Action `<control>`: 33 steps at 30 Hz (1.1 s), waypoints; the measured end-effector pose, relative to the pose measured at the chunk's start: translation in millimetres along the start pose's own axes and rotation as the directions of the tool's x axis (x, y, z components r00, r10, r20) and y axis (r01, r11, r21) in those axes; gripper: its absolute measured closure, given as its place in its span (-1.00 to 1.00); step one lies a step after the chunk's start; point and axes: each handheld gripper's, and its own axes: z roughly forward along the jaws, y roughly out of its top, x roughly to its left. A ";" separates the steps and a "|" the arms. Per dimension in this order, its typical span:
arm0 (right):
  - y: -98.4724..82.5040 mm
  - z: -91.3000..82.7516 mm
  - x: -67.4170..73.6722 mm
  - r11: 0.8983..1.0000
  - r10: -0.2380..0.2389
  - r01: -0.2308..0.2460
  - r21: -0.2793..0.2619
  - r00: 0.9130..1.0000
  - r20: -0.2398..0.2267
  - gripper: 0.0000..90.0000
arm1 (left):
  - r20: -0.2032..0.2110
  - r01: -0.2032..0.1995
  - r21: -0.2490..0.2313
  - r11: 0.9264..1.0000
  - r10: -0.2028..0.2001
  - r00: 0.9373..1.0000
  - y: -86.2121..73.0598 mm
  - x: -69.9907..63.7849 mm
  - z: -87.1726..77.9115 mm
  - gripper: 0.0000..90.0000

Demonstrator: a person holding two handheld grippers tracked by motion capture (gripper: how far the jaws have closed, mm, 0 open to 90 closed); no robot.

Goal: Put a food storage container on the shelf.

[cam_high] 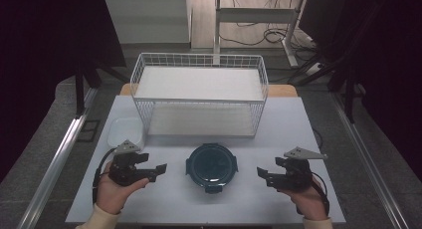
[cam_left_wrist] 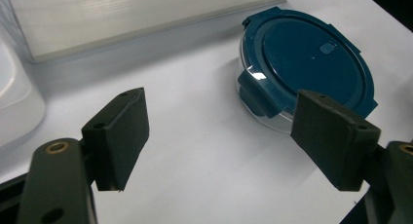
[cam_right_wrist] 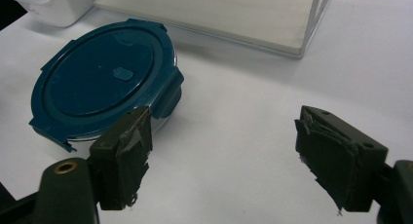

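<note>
The round container (cam_high: 211, 167) with a dark teal clip-on lid sits low in the centre of the high view, on the white desk (cam_high: 298, 124), just in front of the wire basket (cam_high: 199, 92). It lies between the two grippers and touches neither.

The likeliest trouble from here is a poor bite on a latch. In the left gripper view the nearest lid tab (cam_left_wrist: 260, 95) lies ahead of the right-hand jaw rather than between the pair, so a straight closing would pinch air or clip the rim and push the container across the smooth desk. The clear bowl under the lid looks light, so a push from one side with nothing bracing the other could slide or spin it toward the basket. The right gripper's pads (cam_right_wrist: 129, 158) look torn and frayed, which may weaken its hold on a smooth tab.

The left gripper (cam_high: 158, 170) is held in the hand at the lower left of the high view, pointing level toward the container, its jaws spread wide and empty. The right gripper (cam_high: 263, 175) mirrors it from the lower right, also level, jaws released with nothing between them. A white lidded box (cam_high: 124, 132) stands at the left beside the basket.
</note>
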 end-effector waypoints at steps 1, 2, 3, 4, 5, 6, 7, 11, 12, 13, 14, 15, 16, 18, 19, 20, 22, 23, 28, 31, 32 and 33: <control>0.1 0.0 0.0 1.000 0.007 -0.007 0.004 1.000 0.000 -0.52 | 0.006 0.006 -0.001 1.000 -0.006 1.000 0.0 0.8 0.7 -0.52; 0.2 0.2 0.0 1.000 0.013 -0.013 0.005 1.000 0.001 -0.51 | 0.009 0.011 -0.001 1.000 -0.011 1.000 0.1 1.4 1.0 -0.53; 0.2 0.4 0.1 1.000 0.017 -0.017 0.006 1.000 0.001 -0.51 | 0.012 0.013 -0.003 1.000 -0.013 1.000 0.2 1.6 1.0 -0.54; 0.2 0.6 0.7 1.000 0.021 -0.021 0.006 1.000 -0.001 -0.51 | 0.015 0.013 -0.004 1.000 -0.012 1.000 0.2 1.5 1.0 -0.54; 0.3 1.2 1.9 1.000 0.022 -0.022 0.007 1.000 -0.010 -0.51 | 0.018 0.010 -0.003 1.000 -0.010 1.000 0.4 1.2 1.3 -0.54; 0.3 1.2 1.9 1.000 0.022 -0.022 0.007 1.000 -0.010 -0.51 | 0.018 0.010 -0.003 1.000 -0.010 1.000 0.4 1.2 1.3 -0.54; 0.4 2.1 2.8 1.000 0.016 -0.016 0.008 1.000 -0.014 -0.51 | 0.022 0.011 -0.003 1.000 -0.011 1.000 0.4 1.1 1.8 -0.54; 1.3 6.1 8.5 1.000 -0.010 0.011 0.024 1.000 -0.029 -0.52 | 0.030 0.018 -0.001 1.000 -0.018 0.999 -0.3 0.8 5.4 -0.54; 1.5 7.1 9.9 1.000 -0.006 0.007 0.028 0.999 -0.038 -0.53 | 0.029 0.017 0.000 1.000 -0.017 0.999 -0.2 0.9 6.5 -0.54; 2.0 9.7 11.4 0.999 -0.002 0.004 0.037 0.999 -0.053 -0.54 | 0.032 0.019 0.000 1.000 -0.019 0.999 0.0 0.8 8.1 -0.54; 2.0 9.7 11.4 0.999 -0.002 0.004 0.037 0.999 -0.053 -0.54 | 0.038 0.021 0.001 1.000 -0.021 0.999 0.5 0.9 9.8 -0.54; 2.3 11.2 12.1 0.999 0.003 0.000 0.043 0.998 -0.060 -0.55 | 0.042 0.023 0.003 1.000 -0.023 0.999 1.1 0.8 11.7 -0.54; 2.6 13.1 12.3 0.999 0.005 -0.002 0.048 0.998 -0.067 -0.57 | 0.049 0.024 0.007 1.000 -0.024 0.999 1.7 0.6 13.8 -0.54; 3.3 16.7 13.7 0.998 0.008 -0.003 0.059 0.996 -0.086 -0.59 | 0.059 0.031 0.005 1.000 -0.031 0.998 2.5 -0.1 18.1 -0.54; 4.1 18.4 15.4 0.998 0.011 -0.005 0.068 0.996 -0.093 -0.60 | 0.061 0.036 0.001 0.999 -0.036 0.997 2.6 -0.4 20.2 -0.54; 4.8 20.4 16.9 0.997 0.006 0.001 0.073 0.995 -0.095 -0.62 | 0.066 0.040 0.003 0.999 -0.040 0.997 2.7 -0.7 22.2 -0.54; 6.3 24.2 19.8 0.996 0.005 0.003 0.085 0.995 -0.099 -0.64 | 0.073 0.044 0.015 0.999 -0.045 0.996 3.3 -1.5 26.3 -0.54; 7.0 25.9 21.1 0.996 0.006 0.003 0.089 0.995 -0.100 -0.65 | 0.075 0.041 0.021 0.999 -0.043 0.996 3.9 -2.8 27.8 -0.54; 14.5 30.7 27.6 0.996 -0.005 0.014 0.091 0.995 -0.103 -0.68 | 0.093 0.030 0.022 0.999 -0.032 0.995 10.9 -6.4 28.4 -0.54; 21.6 33.7 31.4 0.996 -0.007 0.017 0.090 0.993 -0.115 -0.71 | 0.098 0.030 0.012 0.999 -0.031 0.995 17.9 -7.0 30.3 -0.55; 26.1 35.9 33.2 0.996 -0.004 0.015 0.087 0.993 -0.121 -0.71 | 0.100 0.037 0.004 0.999 -0.037 0.994 20.1 -7.0 31.0 -0.54; 33.2 40.8 35.7 0.996 0.002 0.010 0.085 0.991 -0.134 -0.73 | 0.107 0.046 0.000 0.999 -0.045 0.993 26.5 -7.2 34.1 -0.53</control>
